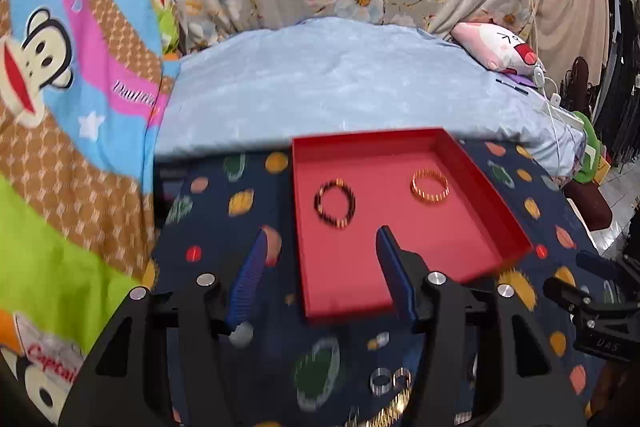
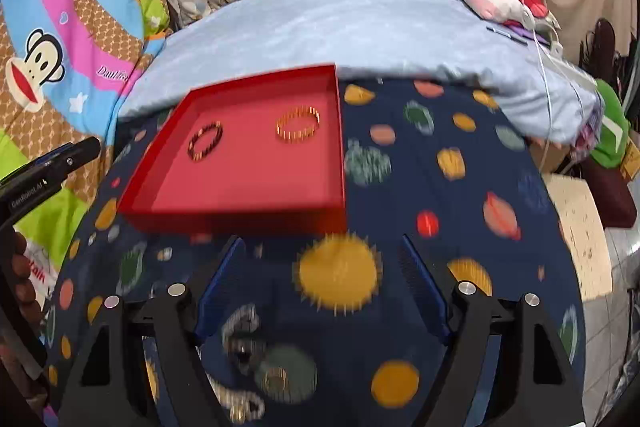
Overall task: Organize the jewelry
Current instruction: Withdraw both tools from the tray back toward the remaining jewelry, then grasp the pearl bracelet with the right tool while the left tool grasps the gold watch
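A red tray (image 1: 476, 171) sits on a dark blue planet-print cloth and holds a dark beaded bracelet (image 1: 335, 203) and a gold bracelet (image 1: 430, 186). My left gripper (image 1: 324, 239) is open and empty, its right finger over the tray's near left part. Silver rings (image 1: 390, 381) and a gold chain lie on the cloth below it. In the right wrist view the tray (image 2: 240, 215), dark bracelet (image 2: 205, 145) and gold bracelet (image 2: 298, 124) lie ahead to the left. My right gripper (image 2: 322, 247) is open and empty over the cloth, with blurred silver jewelry (image 2: 244, 331) near its left finger.
The cloth (image 2: 460, 187) covers a rounded table beside a bed with a light blue sheet (image 1: 340, 83). A cartoon blanket (image 1: 60, 87) is at left, a pink pillow (image 1: 500, 47) and cables at right. The left gripper's body (image 2: 48, 171) shows at the right view's left edge.
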The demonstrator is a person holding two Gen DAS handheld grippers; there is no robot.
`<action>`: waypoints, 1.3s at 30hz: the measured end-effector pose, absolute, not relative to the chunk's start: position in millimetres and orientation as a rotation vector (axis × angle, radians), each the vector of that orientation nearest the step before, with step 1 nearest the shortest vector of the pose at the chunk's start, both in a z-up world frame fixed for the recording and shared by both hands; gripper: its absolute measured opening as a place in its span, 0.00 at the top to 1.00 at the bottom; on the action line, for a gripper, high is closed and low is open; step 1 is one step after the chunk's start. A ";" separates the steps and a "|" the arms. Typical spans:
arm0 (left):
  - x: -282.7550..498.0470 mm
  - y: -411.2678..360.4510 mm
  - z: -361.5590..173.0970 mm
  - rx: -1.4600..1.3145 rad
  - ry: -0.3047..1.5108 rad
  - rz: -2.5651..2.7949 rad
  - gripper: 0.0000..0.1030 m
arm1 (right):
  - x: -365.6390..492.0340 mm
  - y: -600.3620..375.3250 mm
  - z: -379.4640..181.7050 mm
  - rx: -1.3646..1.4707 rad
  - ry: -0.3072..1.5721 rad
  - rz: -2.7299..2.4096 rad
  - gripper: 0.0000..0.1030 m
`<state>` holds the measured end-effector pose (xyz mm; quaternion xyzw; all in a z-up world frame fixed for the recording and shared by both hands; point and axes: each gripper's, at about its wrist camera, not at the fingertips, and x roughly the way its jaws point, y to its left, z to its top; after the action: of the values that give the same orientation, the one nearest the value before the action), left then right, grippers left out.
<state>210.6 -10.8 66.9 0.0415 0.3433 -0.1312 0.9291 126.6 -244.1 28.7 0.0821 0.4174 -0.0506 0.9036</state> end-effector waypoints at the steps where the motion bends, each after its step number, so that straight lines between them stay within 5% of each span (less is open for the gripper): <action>1: 204.0 -8.0 64.2 0.083 0.710 -0.265 0.47 | 118.6 -242.7 25.5 0.174 0.870 -0.107 0.26; 11: 126.6 15.7 19.2 0.076 0.805 -0.231 0.47 | 47.7 -196.1 -10.2 0.131 0.938 -0.043 0.26; 22: 96.4 30.1 -17.4 0.034 0.905 -0.233 0.47 | 62.2 -163.9 -31.5 0.077 0.956 0.035 0.34; 28: 93.5 32.2 -22.8 0.032 0.916 -0.247 0.47 | 72.5 -158.2 -40.1 0.050 0.963 0.039 0.46; 30: 94.0 31.7 -23.7 0.036 0.916 -0.253 0.47 | 71.2 -157.3 -41.3 0.019 0.964 0.024 0.64; 34: 94.7 25.7 -24.3 0.039 0.916 -0.295 0.47 | 62.3 -166.2 -40.2 0.053 0.970 0.014 0.86; 39: 99.8 9.5 -25.3 0.076 0.901 -0.344 0.47 | 49.7 -178.9 -38.6 0.139 0.997 0.014 0.86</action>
<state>99.8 9.5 -25.3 0.0367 0.4333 -0.1655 0.8852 49.7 -178.9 -38.6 0.0667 0.4778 0.0068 0.8759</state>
